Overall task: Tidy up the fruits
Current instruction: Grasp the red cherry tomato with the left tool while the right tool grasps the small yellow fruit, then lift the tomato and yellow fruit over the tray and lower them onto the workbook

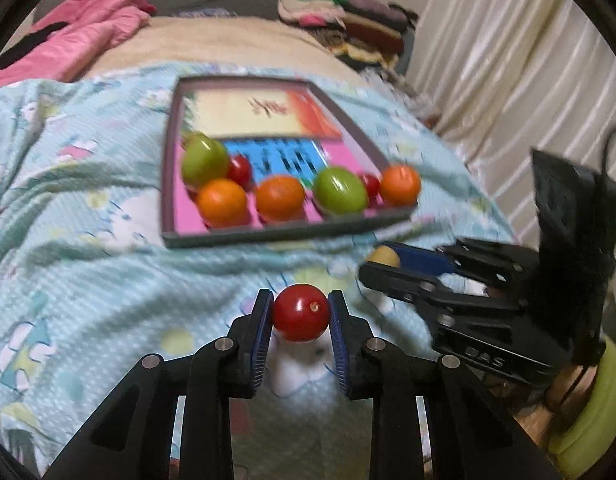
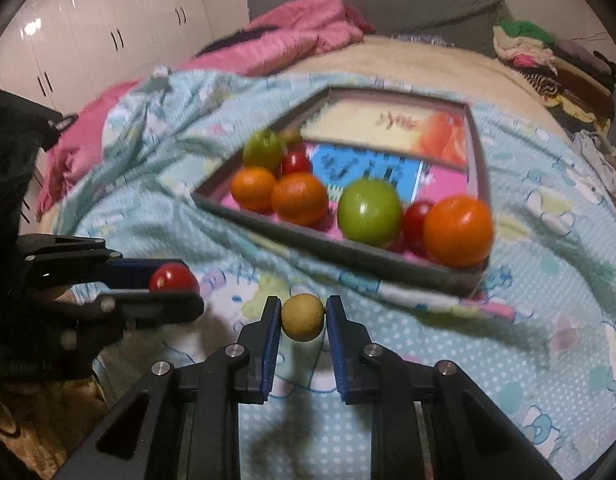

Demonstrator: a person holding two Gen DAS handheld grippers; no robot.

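Left hand-held gripper [image 1: 300,312] clamps a red fruit [image 1: 300,313]; right hand-held gripper [image 2: 302,317] clamps a tan fruit [image 2: 302,317].

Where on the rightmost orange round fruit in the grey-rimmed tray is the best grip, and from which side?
Grip the rightmost orange round fruit across its widest middle, coming from above: the grey tray rim and the small red fruit touching it block low side approaches.
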